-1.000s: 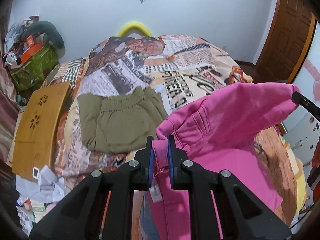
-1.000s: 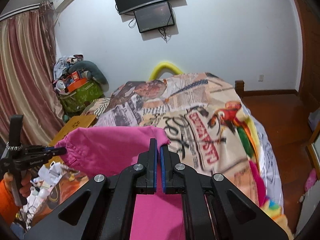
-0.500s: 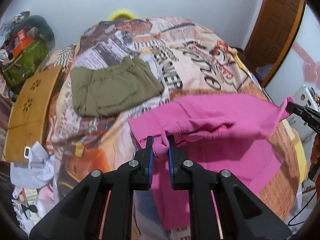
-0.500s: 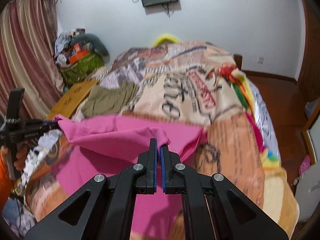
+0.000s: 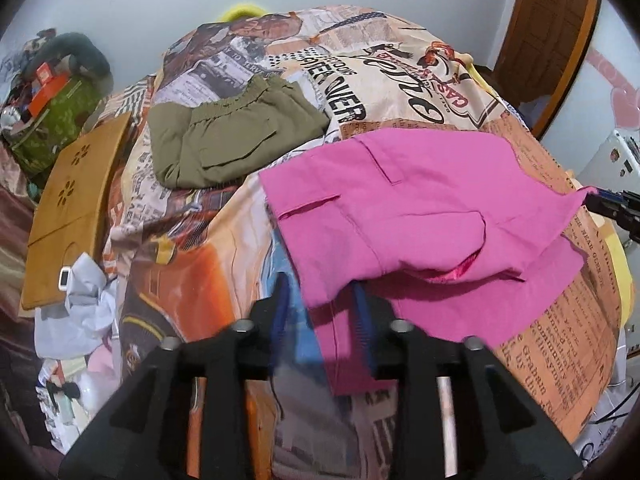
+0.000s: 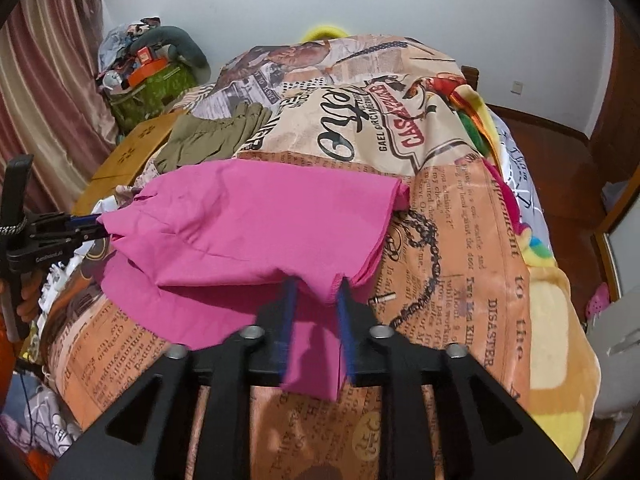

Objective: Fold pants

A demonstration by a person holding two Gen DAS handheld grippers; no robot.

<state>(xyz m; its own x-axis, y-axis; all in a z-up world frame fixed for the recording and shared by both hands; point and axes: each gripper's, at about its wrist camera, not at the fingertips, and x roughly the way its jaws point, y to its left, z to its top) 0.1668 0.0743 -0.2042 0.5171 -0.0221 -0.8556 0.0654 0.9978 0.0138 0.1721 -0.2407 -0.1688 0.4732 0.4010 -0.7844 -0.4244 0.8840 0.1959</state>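
Observation:
The pink pants [image 5: 420,208] lie folded over on the printed bedspread [image 5: 400,80], the upper layer sagging onto the lower. They also show in the right wrist view [image 6: 248,224]. My left gripper [image 5: 320,308] is open, its blue-padded jaws apart on either side of the pants' near left corner. My right gripper [image 6: 314,300] is open too, its jaws apart around the near right corner of the pants. Each gripper shows in the other's view, the right one [image 5: 612,204] at the far right edge and the left one [image 6: 80,228] at the left edge.
Folded olive pants [image 5: 232,140] lie on the bed beyond the pink ones. A wooden lap table [image 5: 76,200] leans at the bed's left side, with crumpled white cloth [image 5: 76,308] below it. A green bag with clutter [image 5: 52,120] sits far left. A wooden door [image 5: 556,32] stands at right.
Both grippers lowered the raised pink waist edge toward me onto the lower layer, then opened and let go. The pants now rest folded on the bed.

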